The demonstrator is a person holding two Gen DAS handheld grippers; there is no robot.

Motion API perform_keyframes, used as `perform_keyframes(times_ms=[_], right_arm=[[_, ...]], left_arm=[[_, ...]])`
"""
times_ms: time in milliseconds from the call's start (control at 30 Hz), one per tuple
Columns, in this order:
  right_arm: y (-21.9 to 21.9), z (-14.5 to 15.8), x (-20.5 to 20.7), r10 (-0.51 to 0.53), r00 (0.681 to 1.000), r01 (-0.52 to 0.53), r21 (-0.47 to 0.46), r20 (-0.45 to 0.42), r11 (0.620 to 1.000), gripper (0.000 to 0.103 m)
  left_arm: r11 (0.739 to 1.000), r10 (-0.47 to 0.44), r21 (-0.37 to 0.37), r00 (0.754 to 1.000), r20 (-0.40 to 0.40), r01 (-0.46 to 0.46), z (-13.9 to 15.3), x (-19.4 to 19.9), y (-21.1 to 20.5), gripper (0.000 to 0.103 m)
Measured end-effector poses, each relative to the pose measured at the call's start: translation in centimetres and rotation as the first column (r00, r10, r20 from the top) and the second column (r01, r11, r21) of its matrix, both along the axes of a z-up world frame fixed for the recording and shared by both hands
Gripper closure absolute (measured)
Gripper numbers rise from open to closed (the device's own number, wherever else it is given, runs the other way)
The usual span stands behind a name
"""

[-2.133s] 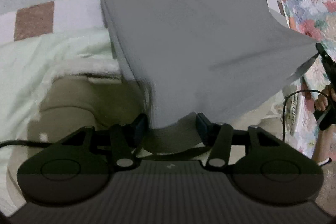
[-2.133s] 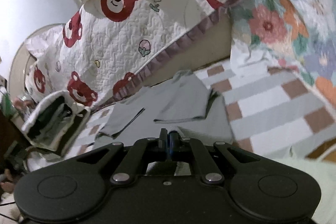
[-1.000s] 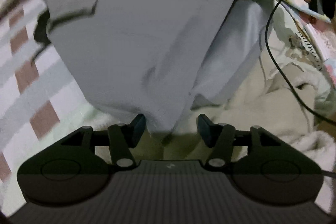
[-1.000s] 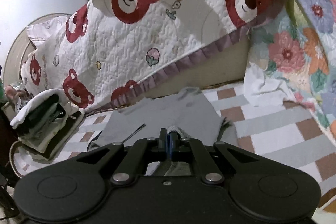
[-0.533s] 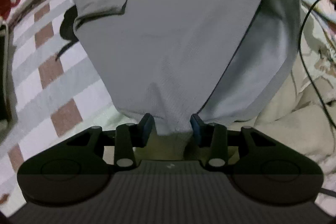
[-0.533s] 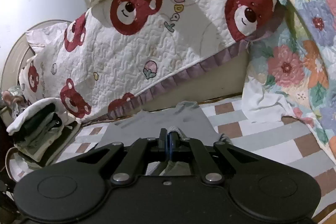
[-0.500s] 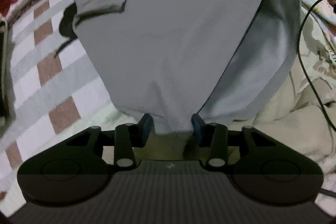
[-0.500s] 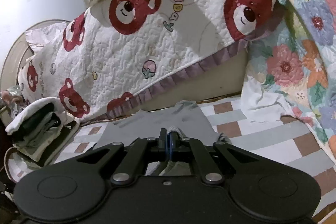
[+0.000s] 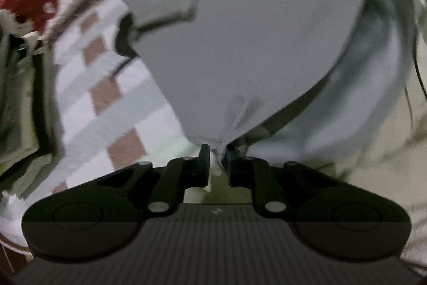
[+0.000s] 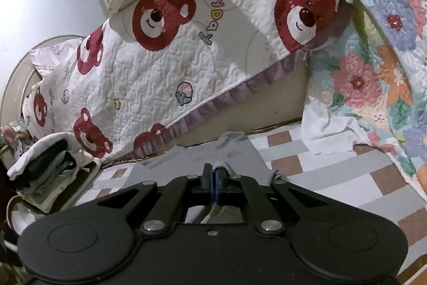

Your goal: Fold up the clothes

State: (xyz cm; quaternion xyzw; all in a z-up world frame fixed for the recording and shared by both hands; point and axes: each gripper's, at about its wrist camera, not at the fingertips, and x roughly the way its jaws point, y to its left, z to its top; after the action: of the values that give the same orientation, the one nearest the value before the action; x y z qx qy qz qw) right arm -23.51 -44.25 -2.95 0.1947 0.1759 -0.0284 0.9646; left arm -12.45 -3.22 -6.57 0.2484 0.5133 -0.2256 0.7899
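checkered bed [image 10: 333, 164], grey shirt [image 9: 240, 44] gripped

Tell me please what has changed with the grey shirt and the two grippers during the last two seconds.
The left gripper closed: its jaws stood open around the hem of the grey shirt, now they pinch it. The right gripper carried its corner forward, toward the bear quilt, lifting that side. Unchanged: the right gripper stays shut on the shirt, which still lies on the checked sheet.
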Motion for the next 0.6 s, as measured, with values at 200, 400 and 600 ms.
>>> perform_keyframes(times_ms=[200, 400, 600], right_arm=[[-0.6, -0.1, -0.5, -0.018, 1.0, 0.018, 0.007, 0.007, 1.0, 0.099], [-1.4, -0.2, -0.9, -0.019, 1.0, 0.019, 0.004, 0.007, 1.0, 0.099], [-2.1, 0.0, 0.6, 0.025, 1.0, -0.025, 0.002, 0.006, 1.0, 0.099]], left_arm=[[0.994, 0.085, -0.063, 0.994, -0.072, -0.089, -0.1, 1.5, 0.9, 0.093], [0.993, 0.111, -0.017, 0.986, -0.127, -0.114, -2.1, 0.6, 0.4, 0.052], [0.997, -0.056, 0.064, 0.997, 0.047, 0.053, -0.4, -0.7, -1.7, 0.101]])
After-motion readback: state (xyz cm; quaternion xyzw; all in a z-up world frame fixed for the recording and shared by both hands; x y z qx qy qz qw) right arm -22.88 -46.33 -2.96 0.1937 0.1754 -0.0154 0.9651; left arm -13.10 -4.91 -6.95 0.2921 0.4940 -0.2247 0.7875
